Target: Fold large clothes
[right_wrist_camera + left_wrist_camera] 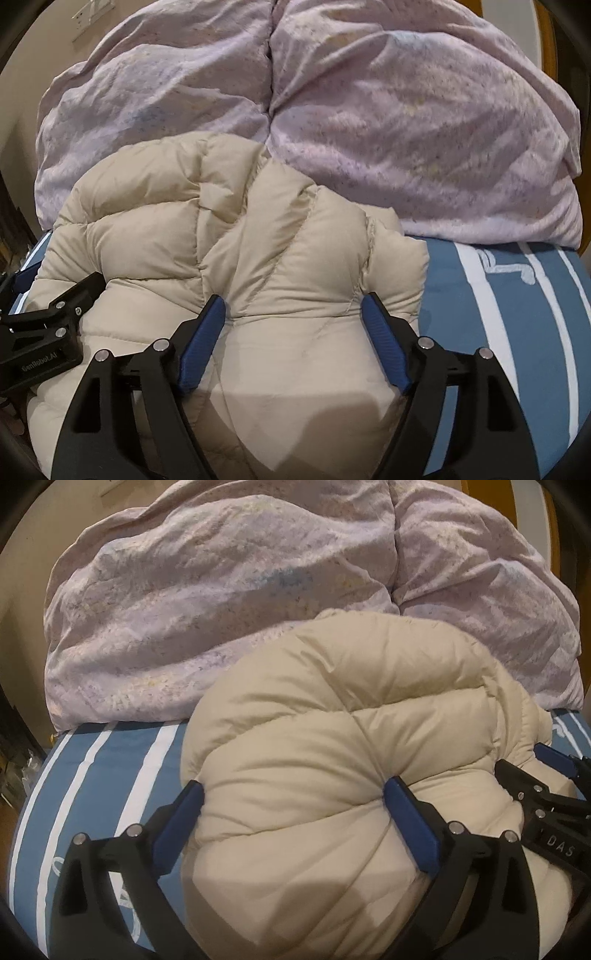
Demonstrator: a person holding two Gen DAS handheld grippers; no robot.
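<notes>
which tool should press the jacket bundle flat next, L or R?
Likely left. The left tool straddles the tallest bulge of the beige puffer jacket; the right tool holds its lower edge near the striped sheet.
</notes>
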